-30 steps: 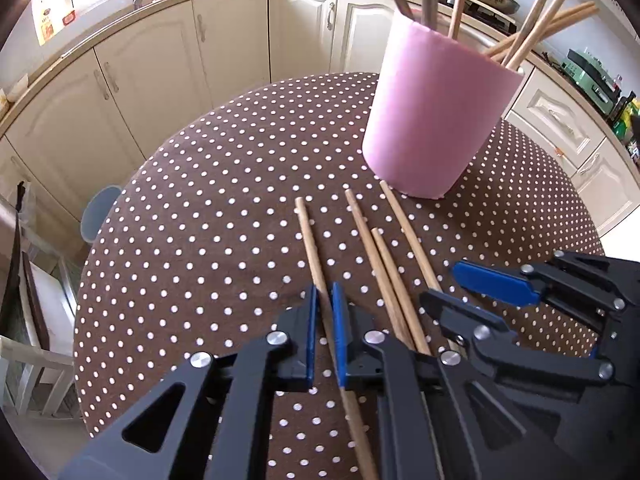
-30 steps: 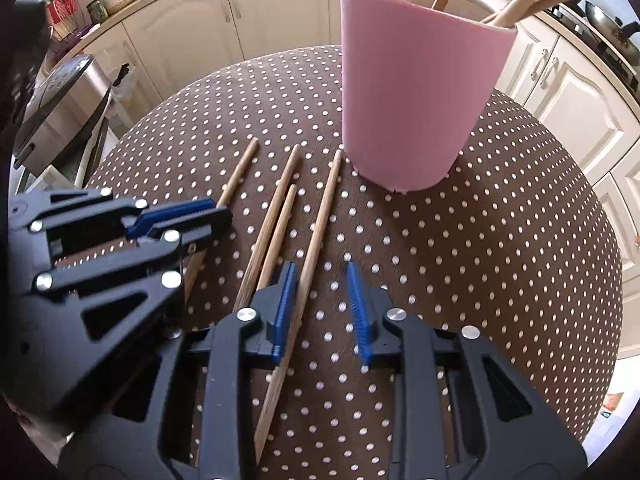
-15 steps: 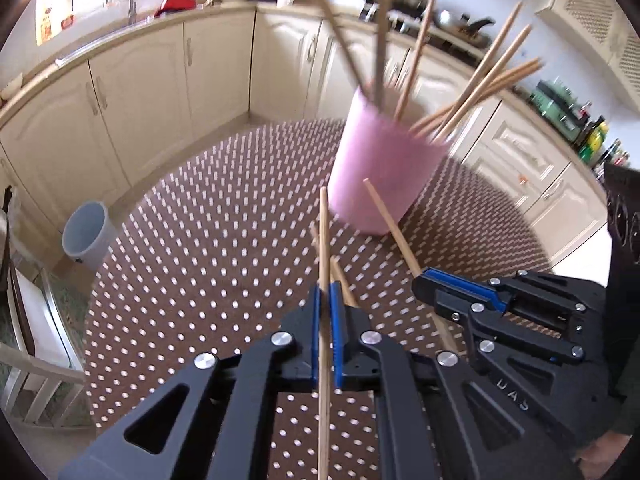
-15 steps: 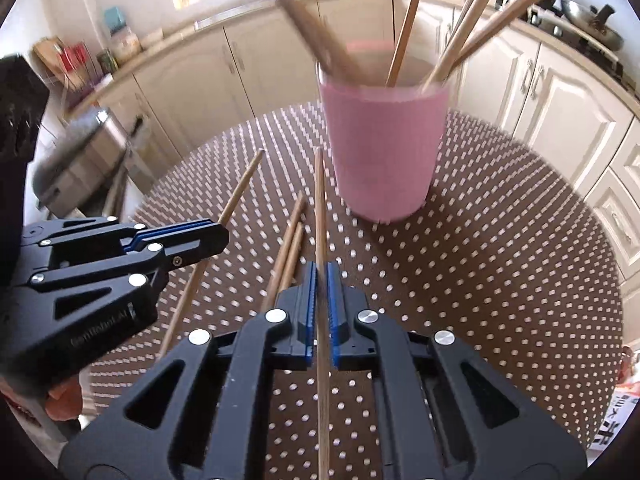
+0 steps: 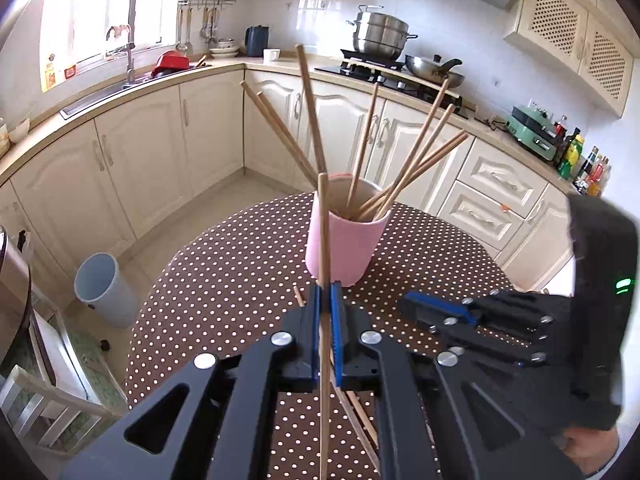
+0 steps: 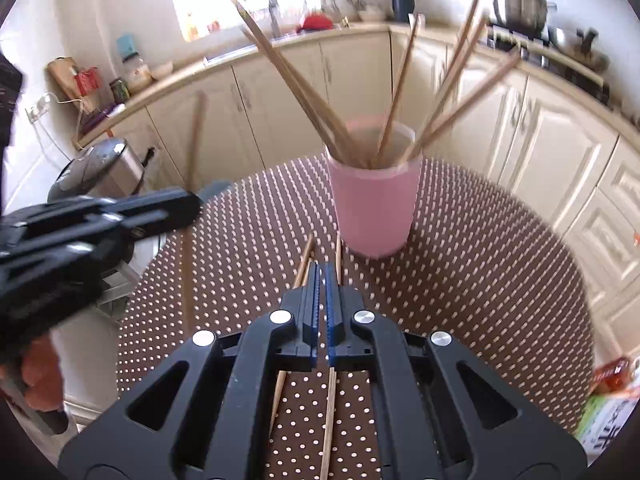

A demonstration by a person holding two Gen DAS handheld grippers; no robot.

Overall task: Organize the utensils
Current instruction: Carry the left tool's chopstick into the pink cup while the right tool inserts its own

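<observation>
Above the dotted table [image 5: 240,280], left gripper [image 5: 325,300] and right gripper [image 6: 321,280] fingers each clamp one chopstick.

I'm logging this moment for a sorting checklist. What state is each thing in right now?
left claw, shut on left chopstick
left chopstick, clamped, off the table
right claw, shut on right chopstick
right chopstick, clamped
pink cup, upright
stored chopsticks, leaning in the cup
loose chopsticks, flat on the table
</observation>
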